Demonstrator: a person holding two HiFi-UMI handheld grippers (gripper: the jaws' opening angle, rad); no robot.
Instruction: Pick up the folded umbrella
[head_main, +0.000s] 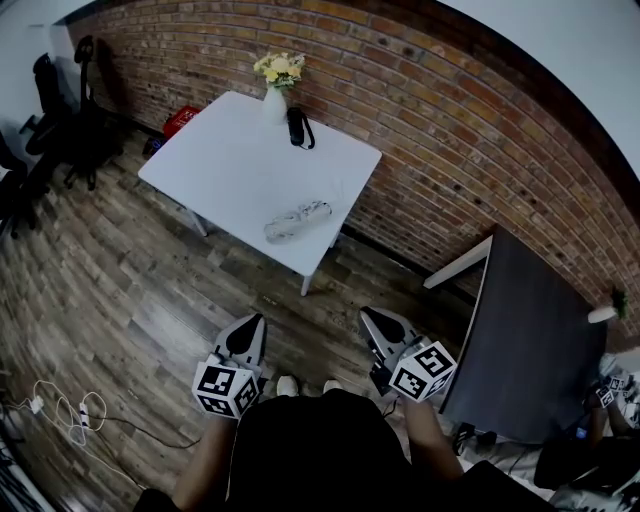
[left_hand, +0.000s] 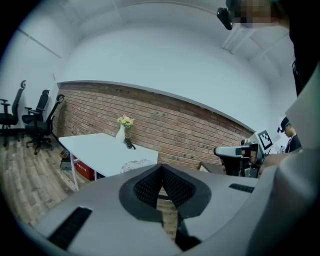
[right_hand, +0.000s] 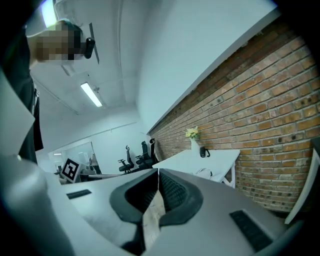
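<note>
The folded umbrella (head_main: 298, 220) is lying centre-frame on the white counter (head_main: 225, 165), untouched. Well below it, the left gripper (head_main: 256, 322) and right gripper (head_main: 367, 316) are hovering, jaws together and empty. This looks like the approach step; next, moving closer and parting the jaws.

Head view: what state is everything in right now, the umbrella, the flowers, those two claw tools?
folded umbrella: folded up, lying flat on the white table near its front edge, untouched.
vase: upright at the table's far edge, holding yellow flowers.
left gripper: jaws shut, empty, over the floor short of the table.
right gripper: jaws shut, empty, over the floor short of the table.
</note>
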